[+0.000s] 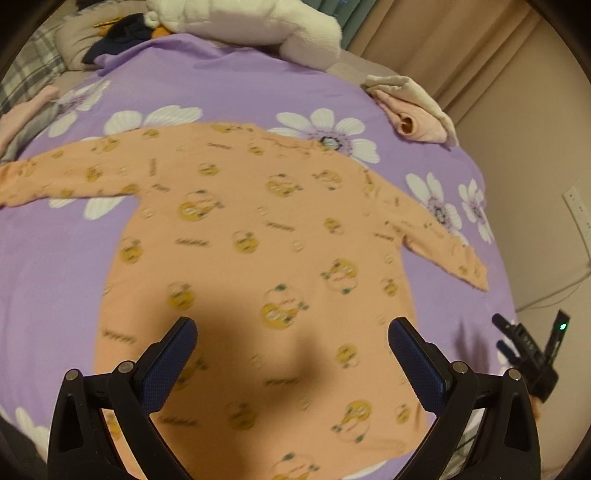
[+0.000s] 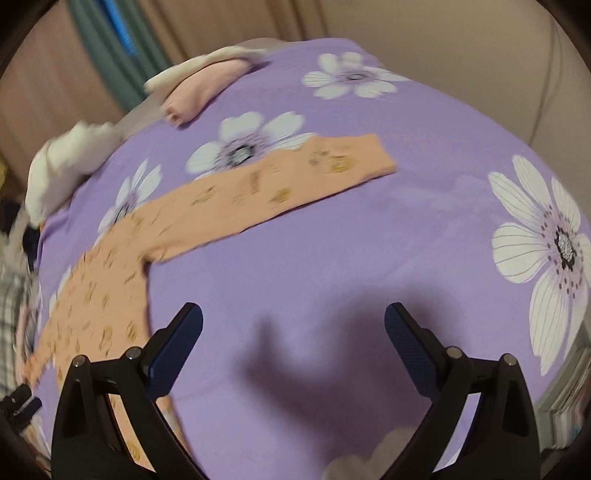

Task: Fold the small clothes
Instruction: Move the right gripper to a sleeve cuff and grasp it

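- Shirt (image 1: 236,236): your orange long-sleeved top with the yellow cartoon print lies flat and spread out on the bed, both sleeves stretched out to the sides.
- Bedspread (image 1: 229,88) under it is purple with big white flowers; the shirt sits roughly in the middle of it.
- Your left hand-held gripper (image 1: 291,332) hangs above the lower part of the shirt's body, its jaws wide apart with nothing between them. Its shadow falls on the fabric just ahead of the fingers.
- Your right hand-held gripper (image 2: 293,319) hangs over bare purple bedspread beside the shirt's right edge, also spread wide and holding nothing. Its left finger (image 2: 177,343) overlaps the shirt's side edge in the picture, though with the blur you cannot tell whether it touches the cloth.
- From the right wrist view, the shirt's right sleeve (image 2: 280,181) runs out straight across the bedspread, its cuff well apart from the gripper.
- From the left wrist view, the right gripper shows small at the far right edge of the bed, clear of the shirt.
- Folded pink clothes (image 1: 417,118) with a cream piece over them sit near the far right corner of the bed, apart from the shirt.
- White fluffy blanket (image 1: 258,26) is bunched at the head of the bed, with dark clothes (image 1: 122,37) beside it.
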Tool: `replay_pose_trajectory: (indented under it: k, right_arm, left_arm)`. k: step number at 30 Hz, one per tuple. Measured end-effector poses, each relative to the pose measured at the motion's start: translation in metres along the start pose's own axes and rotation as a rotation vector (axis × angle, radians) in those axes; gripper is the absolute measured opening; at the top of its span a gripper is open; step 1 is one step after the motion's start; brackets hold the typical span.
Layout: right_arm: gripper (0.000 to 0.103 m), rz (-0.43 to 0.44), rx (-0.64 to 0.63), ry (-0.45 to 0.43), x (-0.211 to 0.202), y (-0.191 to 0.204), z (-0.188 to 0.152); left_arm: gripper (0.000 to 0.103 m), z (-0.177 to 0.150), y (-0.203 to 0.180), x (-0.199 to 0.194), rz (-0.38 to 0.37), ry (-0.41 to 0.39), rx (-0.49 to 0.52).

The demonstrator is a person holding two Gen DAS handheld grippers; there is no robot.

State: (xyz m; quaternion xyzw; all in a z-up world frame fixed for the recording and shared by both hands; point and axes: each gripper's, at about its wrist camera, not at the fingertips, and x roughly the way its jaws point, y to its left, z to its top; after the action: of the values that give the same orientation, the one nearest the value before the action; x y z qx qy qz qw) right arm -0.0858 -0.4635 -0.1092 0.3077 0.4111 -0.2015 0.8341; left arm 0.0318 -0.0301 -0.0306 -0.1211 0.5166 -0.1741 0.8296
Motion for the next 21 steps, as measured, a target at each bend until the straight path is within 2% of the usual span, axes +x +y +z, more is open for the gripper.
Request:
replay_pose_trajectory:
  k: [6,12,15,17,21]
  right_arm:
    - [0.095,0.017,0.091,0.022,0.023,-0.042,0.022]
    - [0.091,0.187,0.252,0.049,0.054,-0.072,0.038]
    - [0.090,0.229,0.298,0.033,0.064,-0.078,0.046]
    - [0.089,0.264,0.324,0.014,0.070,-0.080,0.055]
    - [0.080,0.325,0.373,-0.002,0.085,-0.085,0.073]
  left_arm:
    - [0.102,0.019,-0.024,0.015,-0.046,0.007,0.042]
    - [0.102,0.034,-0.037,0.032,-0.082,0.013,0.021]
    - [0.102,0.037,-0.044,0.039,-0.098,0.032,0.016]
    - [0.102,0.039,-0.049,0.043,-0.086,0.038,0.031]
    - [0.102,0.039,-0.051,0.054,-0.060,0.064,0.041]
